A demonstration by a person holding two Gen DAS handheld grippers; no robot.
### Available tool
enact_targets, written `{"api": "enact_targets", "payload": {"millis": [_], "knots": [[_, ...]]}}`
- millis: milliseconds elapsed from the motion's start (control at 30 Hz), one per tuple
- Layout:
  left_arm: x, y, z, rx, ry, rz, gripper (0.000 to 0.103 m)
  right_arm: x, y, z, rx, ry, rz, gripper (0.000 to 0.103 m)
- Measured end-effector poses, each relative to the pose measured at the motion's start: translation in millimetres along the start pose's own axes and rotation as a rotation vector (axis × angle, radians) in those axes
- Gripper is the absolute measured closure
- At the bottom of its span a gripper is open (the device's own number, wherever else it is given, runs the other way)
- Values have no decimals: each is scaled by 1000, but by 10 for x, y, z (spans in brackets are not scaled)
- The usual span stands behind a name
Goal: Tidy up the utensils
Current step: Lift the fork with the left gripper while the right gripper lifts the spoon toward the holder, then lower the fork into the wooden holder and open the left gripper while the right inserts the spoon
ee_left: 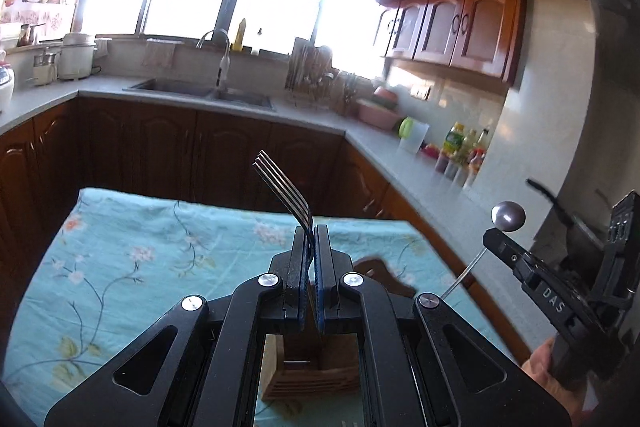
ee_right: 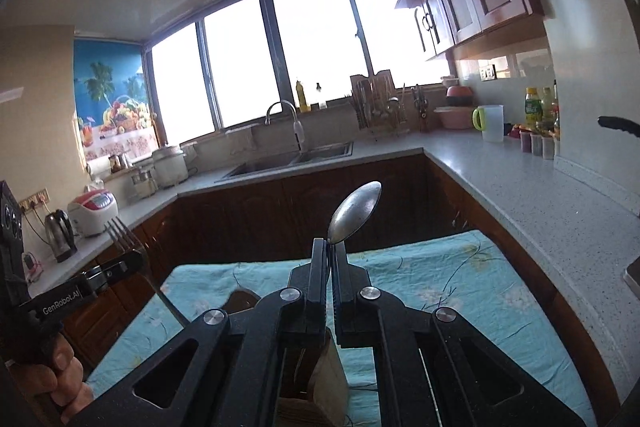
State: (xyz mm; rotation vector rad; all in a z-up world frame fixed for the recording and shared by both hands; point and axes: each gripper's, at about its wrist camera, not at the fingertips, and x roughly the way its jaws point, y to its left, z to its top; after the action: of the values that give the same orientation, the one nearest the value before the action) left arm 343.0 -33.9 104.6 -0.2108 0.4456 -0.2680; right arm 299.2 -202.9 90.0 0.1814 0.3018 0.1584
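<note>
Item: fork (ee_left: 285, 193). Clamped at the neck by the left gripper (ee_left: 311, 255), tines raised above the table.

Item: spoon (ee_right: 355, 213). Pinched at the neck by the right gripper (ee_right: 330, 259), bowl upward, handle hanging below the closed jaws.

Item: wooden utensil holder (ee_left: 310, 367). Stood on the floral tablecloth (ee_left: 120, 259), seen beneath both grippers; its contents cannot be made out.

Status: both utensils are held aloft and neither is yet deposited. The task is judged part-way, with lowering of each utensil into the holder remaining.
</note>
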Motion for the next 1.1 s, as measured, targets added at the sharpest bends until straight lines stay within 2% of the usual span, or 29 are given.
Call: {"api": "enact_targets", "payload": {"millis": [367, 500, 800, 900, 1000, 1067, 1100], "knots": [[294, 67, -433, -8, 124, 20, 101, 374, -45, -455, -7, 161, 59, 101], [279, 42, -466, 9, 117, 27, 100, 433, -84, -514, 11, 207, 84, 100], [315, 67, -432, 3, 132, 25, 100, 441, -113, -469, 25, 216, 80, 101], [310, 79, -420, -6, 137, 29, 99, 448, -126, -456, 39, 222, 87, 95], [278, 96, -394, -16, 136, 39, 92, 447, -153, -437, 61, 232, 93, 94], [248, 116, -384, -21, 131, 45, 75, 426, -172, -434, 71, 231, 89, 87], [226, 122, -383, -24, 129, 50, 69, 405, -187, -432, 78, 229, 88, 77]]}}
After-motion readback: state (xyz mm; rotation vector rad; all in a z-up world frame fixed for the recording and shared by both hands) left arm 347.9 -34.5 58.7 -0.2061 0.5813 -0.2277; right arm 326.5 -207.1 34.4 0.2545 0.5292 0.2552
